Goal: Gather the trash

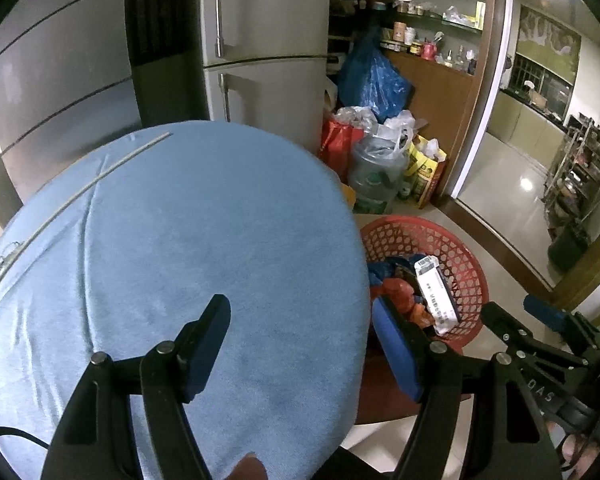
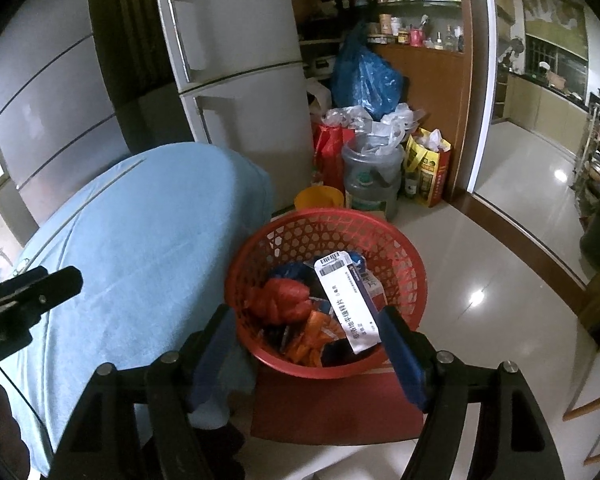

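Two blue-padded fingers of the left gripper [image 1: 300,344] stand wide apart and hold nothing above the blue-covered round table [image 1: 180,220], the right finger past the table's edge. Just beyond that edge sits the red basket [image 1: 470,256], holding a white barcoded box [image 1: 436,288] and crumpled wrappers.

From the right wrist, the right gripper [image 2: 306,354] also gapes wide and bare over the basket's near rim [image 2: 320,372]; pale floor [image 2: 500,272] lies open to the right.

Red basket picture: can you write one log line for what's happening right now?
task: collect trash | left gripper: open, empty | right gripper: open, empty, above red basket | basket: white box, wrappers | blue table: bare
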A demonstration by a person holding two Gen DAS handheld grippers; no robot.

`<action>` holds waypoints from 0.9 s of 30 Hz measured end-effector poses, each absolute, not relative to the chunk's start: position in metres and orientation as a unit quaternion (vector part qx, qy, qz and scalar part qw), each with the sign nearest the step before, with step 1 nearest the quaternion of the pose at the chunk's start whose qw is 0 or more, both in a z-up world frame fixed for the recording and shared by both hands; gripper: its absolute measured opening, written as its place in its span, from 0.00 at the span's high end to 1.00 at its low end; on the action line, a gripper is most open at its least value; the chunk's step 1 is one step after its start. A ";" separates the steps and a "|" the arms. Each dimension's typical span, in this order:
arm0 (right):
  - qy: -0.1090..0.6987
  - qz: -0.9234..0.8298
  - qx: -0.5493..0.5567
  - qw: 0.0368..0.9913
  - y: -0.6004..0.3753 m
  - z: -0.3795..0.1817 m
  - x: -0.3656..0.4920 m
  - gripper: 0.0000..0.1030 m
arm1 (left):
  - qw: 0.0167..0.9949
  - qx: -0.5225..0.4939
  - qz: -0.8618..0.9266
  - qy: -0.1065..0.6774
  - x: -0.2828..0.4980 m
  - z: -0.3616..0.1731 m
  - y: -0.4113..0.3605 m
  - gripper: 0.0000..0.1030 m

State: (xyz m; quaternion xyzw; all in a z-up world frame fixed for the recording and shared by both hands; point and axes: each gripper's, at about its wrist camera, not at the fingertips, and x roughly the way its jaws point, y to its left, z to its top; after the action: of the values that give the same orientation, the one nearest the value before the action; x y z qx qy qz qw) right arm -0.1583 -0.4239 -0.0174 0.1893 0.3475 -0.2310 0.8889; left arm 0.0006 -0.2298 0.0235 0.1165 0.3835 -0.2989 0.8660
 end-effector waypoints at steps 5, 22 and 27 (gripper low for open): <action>0.347 -0.231 0.189 0.889 -0.423 -0.017 -0.158 0.25 | 0.866 0.121 -0.300 0.382 -0.002 0.023 -0.232 0.28; 0.350 -0.231 0.190 0.888 -0.424 -0.017 -0.156 0.25 | 0.865 0.127 -0.300 0.380 -0.004 0.021 -0.234 0.28; 0.349 -0.230 0.190 0.888 -0.423 -0.016 -0.155 0.25 | 0.865 0.128 -0.302 0.380 -0.004 0.021 -0.234 0.28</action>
State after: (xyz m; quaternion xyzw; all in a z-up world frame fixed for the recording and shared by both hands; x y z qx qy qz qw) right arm -0.1554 -0.4234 -0.0165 0.1902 0.3494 -0.2304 0.8880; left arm -0.0045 -0.2340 0.0212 0.1275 0.3798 -0.3024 0.8649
